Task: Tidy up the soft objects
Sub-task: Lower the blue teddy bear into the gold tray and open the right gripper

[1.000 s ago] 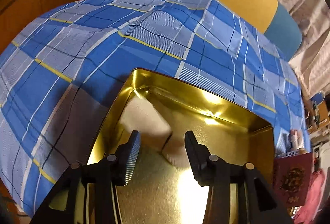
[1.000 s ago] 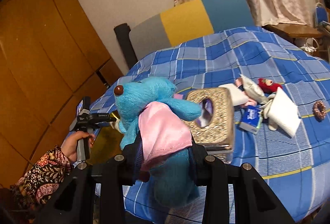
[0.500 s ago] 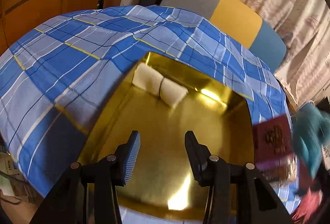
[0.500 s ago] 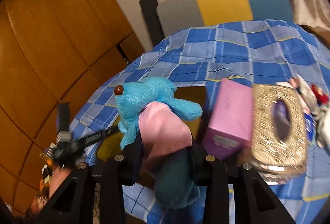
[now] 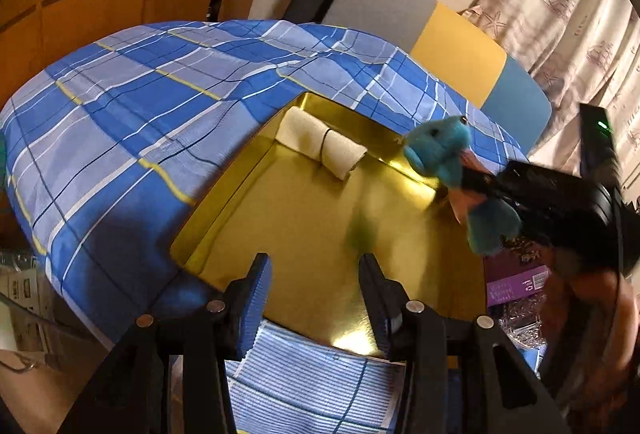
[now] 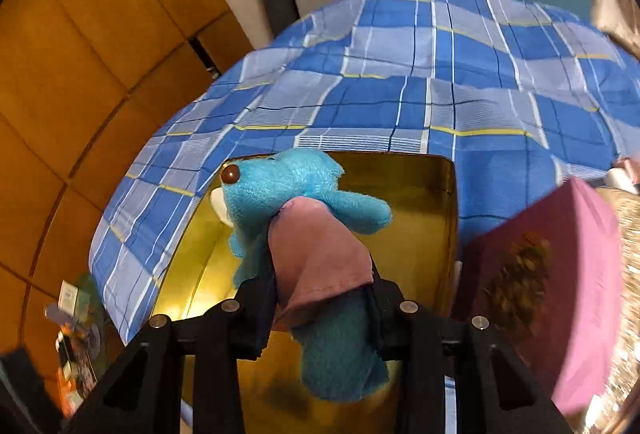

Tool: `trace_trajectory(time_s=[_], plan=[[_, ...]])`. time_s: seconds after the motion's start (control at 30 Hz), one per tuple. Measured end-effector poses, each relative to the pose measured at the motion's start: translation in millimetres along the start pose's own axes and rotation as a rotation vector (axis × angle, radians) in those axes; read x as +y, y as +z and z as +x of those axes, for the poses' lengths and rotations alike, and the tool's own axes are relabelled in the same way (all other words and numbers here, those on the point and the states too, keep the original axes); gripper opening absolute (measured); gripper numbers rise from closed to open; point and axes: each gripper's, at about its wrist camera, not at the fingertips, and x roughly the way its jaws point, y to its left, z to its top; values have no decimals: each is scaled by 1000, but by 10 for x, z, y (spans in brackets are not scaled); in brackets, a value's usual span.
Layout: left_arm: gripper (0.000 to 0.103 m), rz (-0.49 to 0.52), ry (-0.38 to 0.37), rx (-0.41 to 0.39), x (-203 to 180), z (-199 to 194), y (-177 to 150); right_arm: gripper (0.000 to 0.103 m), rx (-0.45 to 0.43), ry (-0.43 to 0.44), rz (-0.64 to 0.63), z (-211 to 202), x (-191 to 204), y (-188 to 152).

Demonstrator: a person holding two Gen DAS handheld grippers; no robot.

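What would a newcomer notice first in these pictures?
First, the blue plush toy with a pink cloth, clamped in the right gripper above the gold tin. The tin lies on the blue checked bed and holds a white roll in its far corner. The left gripper is open.

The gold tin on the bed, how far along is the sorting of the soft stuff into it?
Done: one rolled white cloth lies in the gold tin's far corner. In hand: the right gripper is shut on the blue plush toy, held above the tin, not yet released. The left gripper is open and holds nothing. What remains outside the tin is out of view.
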Motion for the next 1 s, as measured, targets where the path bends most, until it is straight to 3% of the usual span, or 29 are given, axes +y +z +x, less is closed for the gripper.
trace_trajectory(time_s=[0.2,0.37,0.6,0.77,1.0], plan=[[45,-27,13,0,137,6,-31,39,29,-39,17,402,30,202],[45,-42,17,14,208,33,-48,40,49,-78,-40,652,144,239],[45,-45,12,24,202,50,-83,49,72,-117,-112,880,261,285],[45,-30,0,27,141,45,-120,52,54,-129,-86,789,261,246],[45,-18,-29,44,44,24,-191,58,-39,-101,-78,275,360,222]])
